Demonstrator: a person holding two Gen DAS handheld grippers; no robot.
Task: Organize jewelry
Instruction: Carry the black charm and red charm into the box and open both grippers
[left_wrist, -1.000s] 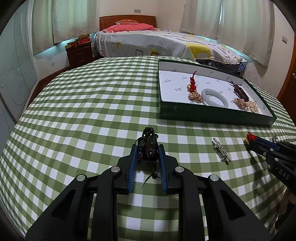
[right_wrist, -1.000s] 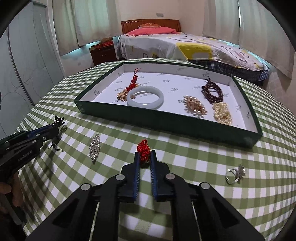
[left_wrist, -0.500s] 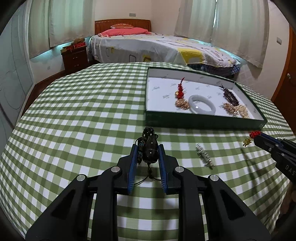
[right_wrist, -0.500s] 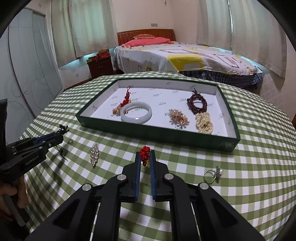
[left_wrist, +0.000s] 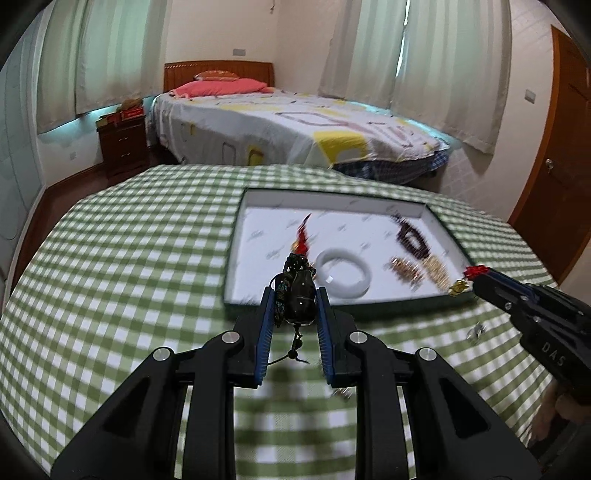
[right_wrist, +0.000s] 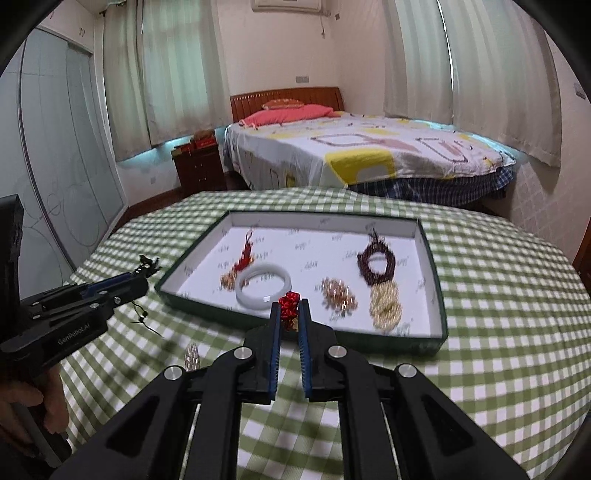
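My left gripper (left_wrist: 295, 295) is shut on a dark stone pendant (left_wrist: 302, 295) with a black cord, held above the table just in front of the green tray (left_wrist: 236, 236). My right gripper (right_wrist: 289, 306) is shut on a red knot charm (right_wrist: 289, 307) with a gold piece under it, held above the tray's near wall (right_wrist: 258, 321). The tray's white floor holds a white bangle (right_wrist: 263, 287), a red tassel charm (right_wrist: 245, 254), a dark bead bracelet (right_wrist: 376, 261) and two gold pieces (right_wrist: 386, 306). Each gripper shows in the other's view: the right (left_wrist: 476, 275) and the left (right_wrist: 146, 264).
A silver brooch (right_wrist: 192, 356) lies on the green checked tablecloth (right_wrist: 498, 295) in front of the tray's left end. A small silver ring (left_wrist: 476, 330) lies near the tray's right end. A bed (right_wrist: 369, 155) and a nightstand (right_wrist: 199, 170) stand beyond the table.
Both grippers have risen from the cloth and moved forward toward the tray, each still holding its piece. The views now look down into the tray from higher up.
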